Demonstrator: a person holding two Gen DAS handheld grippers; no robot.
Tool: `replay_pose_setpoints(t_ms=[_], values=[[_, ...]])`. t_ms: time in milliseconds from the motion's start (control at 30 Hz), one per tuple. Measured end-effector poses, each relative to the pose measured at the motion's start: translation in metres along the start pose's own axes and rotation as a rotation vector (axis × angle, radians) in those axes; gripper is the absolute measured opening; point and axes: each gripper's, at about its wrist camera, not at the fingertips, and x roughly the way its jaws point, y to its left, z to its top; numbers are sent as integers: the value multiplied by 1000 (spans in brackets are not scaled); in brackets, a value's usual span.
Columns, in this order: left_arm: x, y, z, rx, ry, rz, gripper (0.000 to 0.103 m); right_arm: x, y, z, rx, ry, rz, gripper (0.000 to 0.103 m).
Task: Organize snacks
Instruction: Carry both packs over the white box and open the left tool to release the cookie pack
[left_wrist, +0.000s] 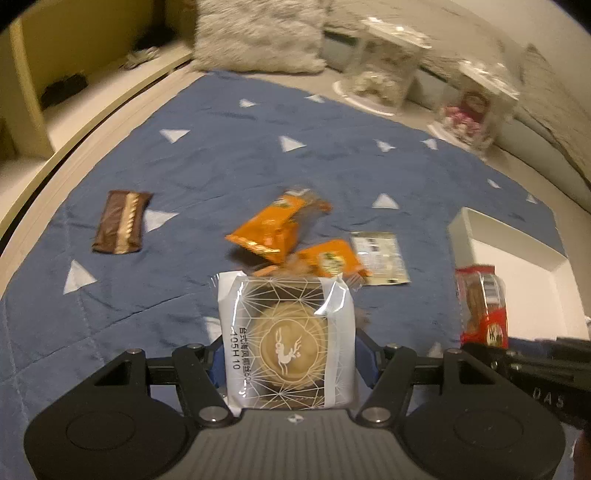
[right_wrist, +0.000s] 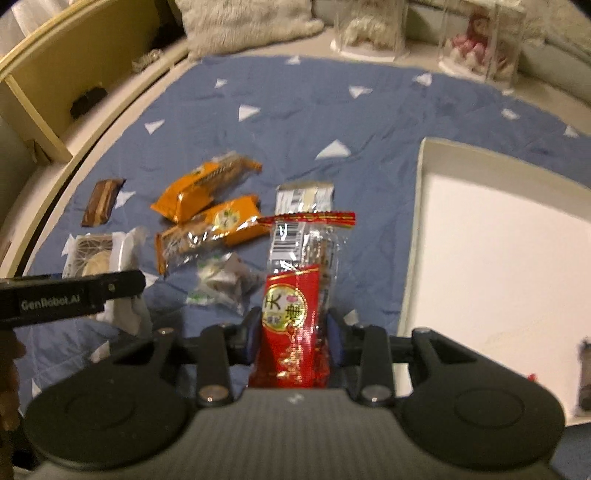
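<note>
My left gripper (left_wrist: 290, 363) is shut on a white pastry packet with a rabbit mark (left_wrist: 286, 336), held above the blue cloth; it also shows in the right wrist view (right_wrist: 99, 254). My right gripper (right_wrist: 293, 336) is shut on a red cracker packet (right_wrist: 301, 291), which also shows in the left wrist view (left_wrist: 482, 306). A white tray (right_wrist: 417, 206) lies to the right; it also shows in the left wrist view (left_wrist: 465, 236). On the cloth lie two orange packets (right_wrist: 207, 188) (right_wrist: 218, 229), a brown bar (right_wrist: 101, 201), a silver packet (right_wrist: 304, 197) and a small clear packet (right_wrist: 221, 280).
The blue cloth with white triangles (left_wrist: 221, 147) covers the surface. A fluffy cushion (left_wrist: 258, 37) and two clear display boxes (left_wrist: 384, 62) (left_wrist: 476, 103) stand at the back. A wooden shelf (left_wrist: 55, 55) is at the left. A dark item (right_wrist: 585, 373) lies in the tray's right part.
</note>
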Motion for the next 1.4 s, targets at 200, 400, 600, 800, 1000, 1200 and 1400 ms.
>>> replay_pose_setpoints(t_ms=[200,400,600,800,1000,1200,1400], values=[[-6,-28,0,44,-12,-32,66,-29,-22,-4,30,-62,-34,41],[-7,-56,4,96,-23,-52,66,-47,-55,-12,68,-99,-76,42],[-1,-91,7,151,-11,-93,66,-59,-87,-22,122,-115,-123,42],[8,-127,5,204,1,-131,66,-66,-125,-32,173,-118,-168,42],[17,-160,4,229,16,-170,66,-78,-157,-45,233,-126,-203,42],[28,-185,1,236,33,-204,66,-83,-186,-55,272,-128,-230,42],[44,-207,-2,221,69,-243,66,-71,-203,-49,278,-132,-256,42]])
